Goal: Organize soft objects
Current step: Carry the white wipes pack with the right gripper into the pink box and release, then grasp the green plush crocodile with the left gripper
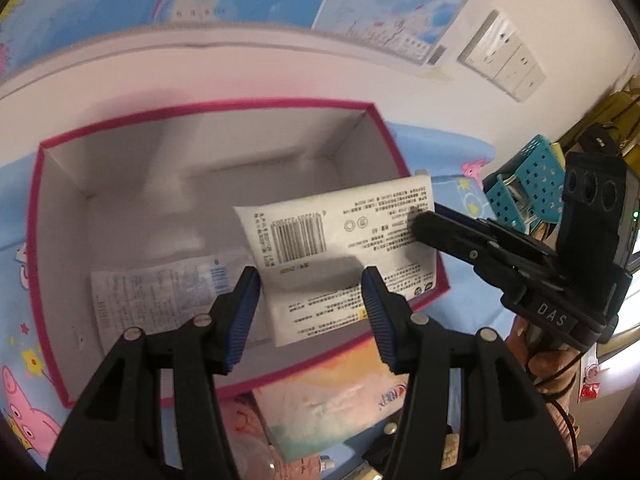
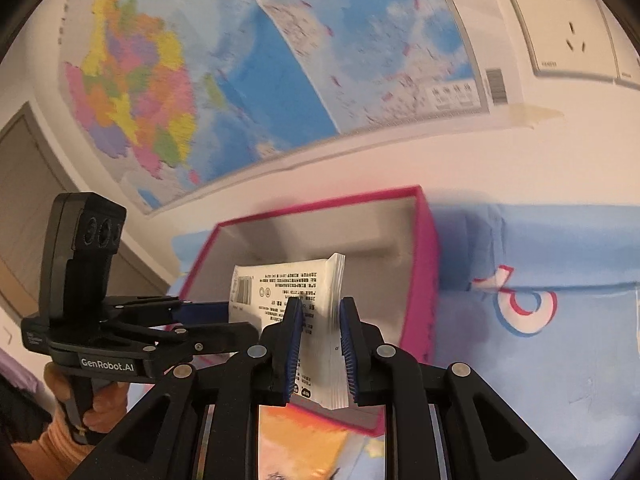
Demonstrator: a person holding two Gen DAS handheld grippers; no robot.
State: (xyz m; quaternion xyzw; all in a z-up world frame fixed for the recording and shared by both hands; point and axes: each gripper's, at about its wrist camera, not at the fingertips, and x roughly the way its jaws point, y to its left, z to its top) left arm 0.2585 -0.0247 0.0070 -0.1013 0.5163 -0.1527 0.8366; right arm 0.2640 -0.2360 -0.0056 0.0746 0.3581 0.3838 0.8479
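Observation:
My right gripper [image 2: 320, 308] is shut on a white tissue pack [image 2: 280, 292] with a barcode and holds it by one end, tilted over the near right part of an open pink-rimmed box [image 2: 420, 280]. From the left wrist the same pack [image 1: 340, 236] hangs above the box [image 1: 240, 104], with the right gripper [image 1: 424, 222] reaching in from the right. My left gripper [image 1: 312, 284] stands open above the box's near side; the pack lies beyond its pads, untouched. It also shows at the left [image 2: 208, 316]. A flat printed packet [image 1: 160, 292] lies on the box floor.
The box sits on a light blue cartoon-print cloth [image 2: 540, 360]. A colourful pack [image 1: 332, 400] lies just in front of the box. A teal perforated basket [image 1: 520, 184] stands to the right. A wall map [image 2: 280, 60] and sockets [image 2: 560, 28] are behind.

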